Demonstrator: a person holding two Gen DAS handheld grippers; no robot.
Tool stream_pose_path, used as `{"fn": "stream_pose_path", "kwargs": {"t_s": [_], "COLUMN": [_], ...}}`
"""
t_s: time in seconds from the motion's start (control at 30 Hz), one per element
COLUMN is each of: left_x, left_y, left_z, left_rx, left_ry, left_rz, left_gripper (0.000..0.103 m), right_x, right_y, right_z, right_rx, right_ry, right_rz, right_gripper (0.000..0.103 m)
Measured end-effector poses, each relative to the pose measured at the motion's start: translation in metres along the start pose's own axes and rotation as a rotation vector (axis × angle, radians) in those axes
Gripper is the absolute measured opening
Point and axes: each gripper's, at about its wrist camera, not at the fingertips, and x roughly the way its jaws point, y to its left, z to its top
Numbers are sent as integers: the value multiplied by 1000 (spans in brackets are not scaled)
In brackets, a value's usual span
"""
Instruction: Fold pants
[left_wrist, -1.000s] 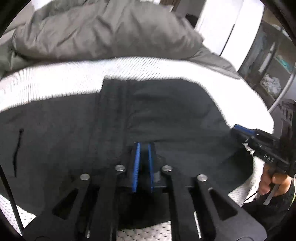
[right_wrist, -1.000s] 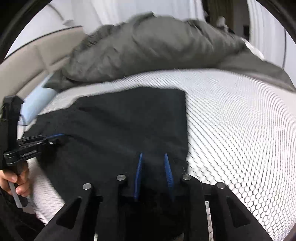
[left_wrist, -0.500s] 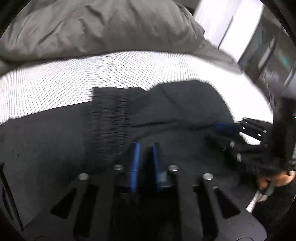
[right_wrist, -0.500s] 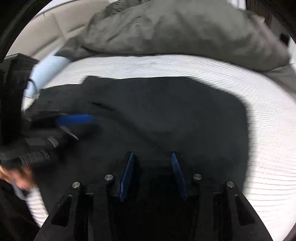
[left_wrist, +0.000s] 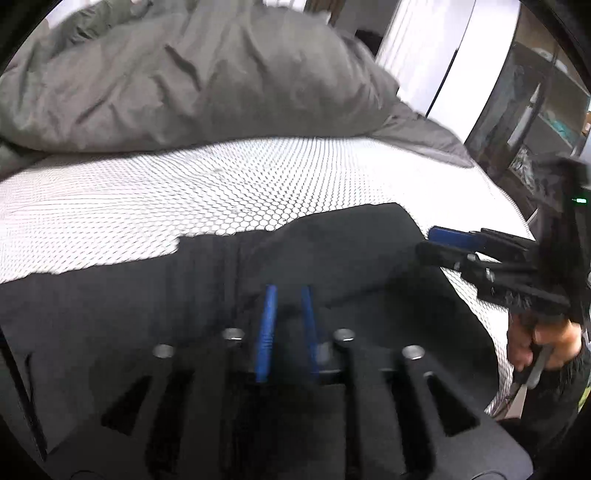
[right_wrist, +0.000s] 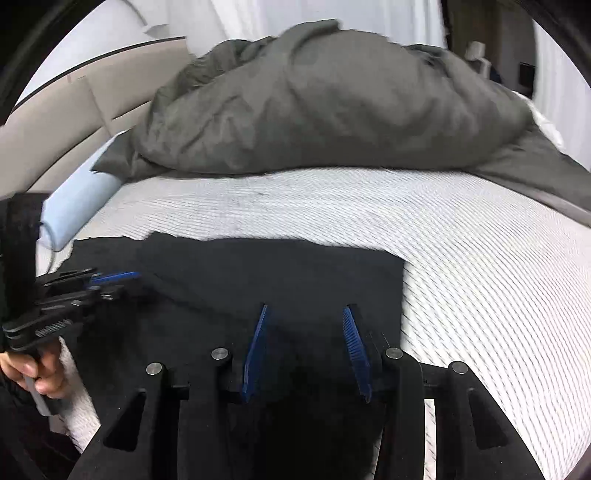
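In the left wrist view, the black pants (left_wrist: 332, 266) lie flat on the bed (left_wrist: 184, 192), which has a white cover with a net pattern. They fill the lower half of the frame, from the left edge almost to the right. A band of gathered cloth, most likely the waistband (left_wrist: 207, 273), runs up and down a bit left of the middle. The left claw (left_wrist: 288, 325) sits low in the middle, right over the dark cloth. Its blue fingers stand close together and are opening a little. No cloth can be seen pinched between them.

At the right edge the right claw (left_wrist: 439, 247) pokes in over the right end of the pants. A hand (left_wrist: 543, 343) holds its handle lower down.

In the right wrist view, the left claw (right_wrist: 110, 284) shows at the left edge, over the left part of the pants (right_wrist: 295, 280). The right claw (right_wrist: 306, 347) is low in the middle, its fingers spread wide with nothing held. A gray blanket (right_wrist: 332, 103) is piled at the top.

The pants run long from left to right, just in front of and under both claws. Each claw is nearest its own end. The next fold will likely need both ends picked up together.
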Motion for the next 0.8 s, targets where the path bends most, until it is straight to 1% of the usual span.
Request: {"fn": "stream_pose_path", "kwargs": {"t_s": [0.07,0.1,0.13,0.17,0.2,0.23,0.27,0.3,0.33,0.4,0.43,0.47,0.5,0.57,0.63,0.7,0.73,0.77,0.8], "left_x": [26,34,41,45,48,50,52,53,53,52,51,51,50,43,26,0,-13,-23,-29], "left_y": [3,6,11,19,28,35,41,45,48,48,52,52,52,50,41,24,17,10,4], "left_z": [11,12,13,13,12,10,9,8,7,6,3,4,4,1,-1,-5,-9,-13,-18], "left_rx": [-6,-4,-14,-39,-74,-95,-112,-116,-116,-115,-120,-126,-132,-144,-152,-112,-94,-80,-71], "left_ry": [58,71,77,76,67,65,65,61,57,53,53,52,51,40,19,-38,-57,-68,-69], "left_rz": [50,59,49,27,10,-2,-34,-58,-70,-86,-91,-95,-96,-76,-23,18,19,18,21], "left_gripper": [16,16,15,11,1,1,1,1,1,1,1,1,1,1,1,2,2,8,19], "right_x": [15,24,40,56,69,75,79,78,73,65,65,65,64,56,40,19,5,-6,-12], "right_y": [13,18,24,25,26,26,22,15,4,-21,-33,-42,-51,-59,-59,-49,-43,-37,-29], "right_z": [10,12,14,19,15,11,7,7,8,9,7,6,5,5,5,3,0,-4,-7], "right_rx": [-21,-26,-34,-45,-68,-90,-106,-101,-85,-60,-41,-22,5,58,72,60,46,25,11], "right_ry": [28,49,84,110,136,145,154,150,141,121,121,119,114,90,49,-1,-38,-73,-90], "right_rz": [42,71,98,97,61,18,-26,-48,-79,-198,-235,-247,-241,-208,-193,-175,-164,-147,-131], "right_gripper": [42,42,42,42,42,41,41,41,41,41,41,42,47,48,48,51,57,62,69]}}
